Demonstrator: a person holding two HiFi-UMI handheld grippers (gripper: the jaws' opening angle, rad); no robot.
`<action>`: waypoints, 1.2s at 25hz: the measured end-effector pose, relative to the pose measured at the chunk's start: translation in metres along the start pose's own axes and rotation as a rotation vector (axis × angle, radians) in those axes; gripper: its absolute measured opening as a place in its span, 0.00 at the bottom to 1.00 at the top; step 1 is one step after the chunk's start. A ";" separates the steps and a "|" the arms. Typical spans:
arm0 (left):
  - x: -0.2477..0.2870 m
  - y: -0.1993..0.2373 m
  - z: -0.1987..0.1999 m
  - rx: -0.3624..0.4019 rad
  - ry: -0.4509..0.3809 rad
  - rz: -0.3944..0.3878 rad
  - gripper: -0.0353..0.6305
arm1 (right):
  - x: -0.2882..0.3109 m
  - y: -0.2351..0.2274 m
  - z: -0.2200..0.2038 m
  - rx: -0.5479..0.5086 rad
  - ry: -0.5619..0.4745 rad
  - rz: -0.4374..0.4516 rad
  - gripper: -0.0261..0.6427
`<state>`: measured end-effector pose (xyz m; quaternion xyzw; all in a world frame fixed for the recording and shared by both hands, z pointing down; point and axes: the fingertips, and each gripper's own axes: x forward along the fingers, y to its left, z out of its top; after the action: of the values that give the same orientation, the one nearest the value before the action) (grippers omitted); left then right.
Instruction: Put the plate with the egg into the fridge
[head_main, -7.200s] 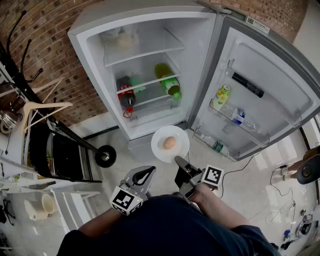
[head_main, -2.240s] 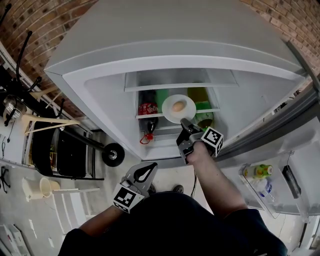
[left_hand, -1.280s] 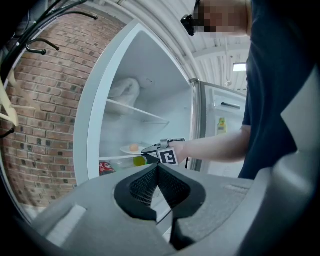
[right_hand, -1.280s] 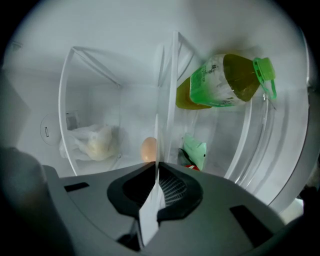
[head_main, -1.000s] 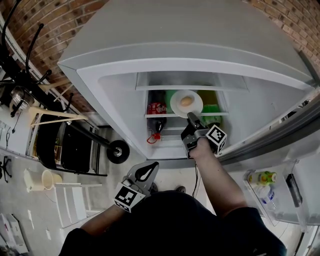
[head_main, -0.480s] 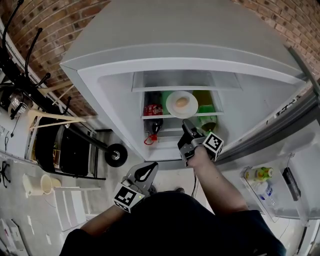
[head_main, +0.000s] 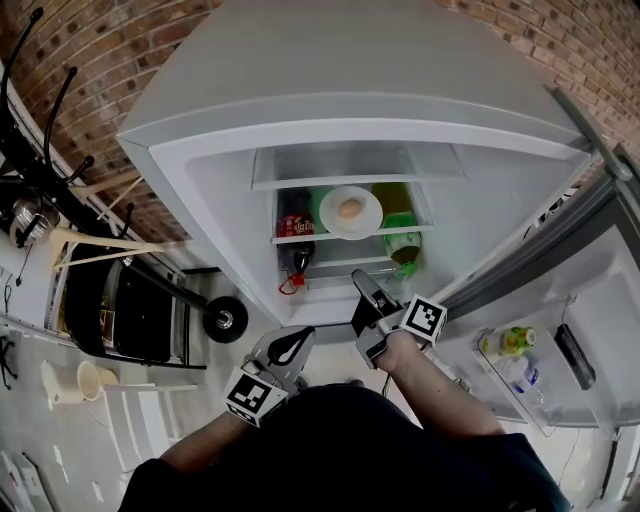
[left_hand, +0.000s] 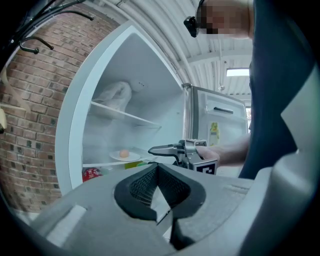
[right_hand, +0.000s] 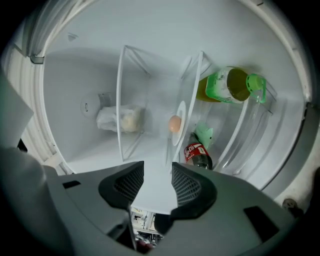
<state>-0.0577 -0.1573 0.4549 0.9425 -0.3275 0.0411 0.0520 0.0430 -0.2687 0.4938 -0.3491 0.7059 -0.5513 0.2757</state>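
one shelf (head_main: 322, 236) by brick wall (head_main: 130, 60) holds plate (head_main: 366, 217); right hand-held gripper (head_main: 358, 281) just spread, empty; left hand-held gripper (head_main: 296, 338) closed.

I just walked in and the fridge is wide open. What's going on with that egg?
A person is holding a claw in each hand in front of the open fridge. The plate with the egg sits on a shelf inside. The right claw has just been opening. Its jaws stand apart with nothing between them, clear of the plate. The left claw is shut and empty, held low by the person's body.
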 end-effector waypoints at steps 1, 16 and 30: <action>0.001 -0.001 0.000 0.001 0.000 -0.004 0.06 | -0.004 0.001 -0.003 -0.018 0.010 0.001 0.31; 0.013 -0.011 0.006 0.010 -0.005 -0.061 0.06 | -0.033 0.033 -0.058 -0.445 0.204 0.098 0.11; 0.017 -0.015 0.009 0.031 0.000 -0.082 0.06 | -0.047 0.057 -0.091 -1.111 0.351 0.136 0.06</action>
<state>-0.0352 -0.1573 0.4466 0.9558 -0.2880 0.0439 0.0391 -0.0096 -0.1698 0.4607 -0.2989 0.9448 -0.1294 -0.0349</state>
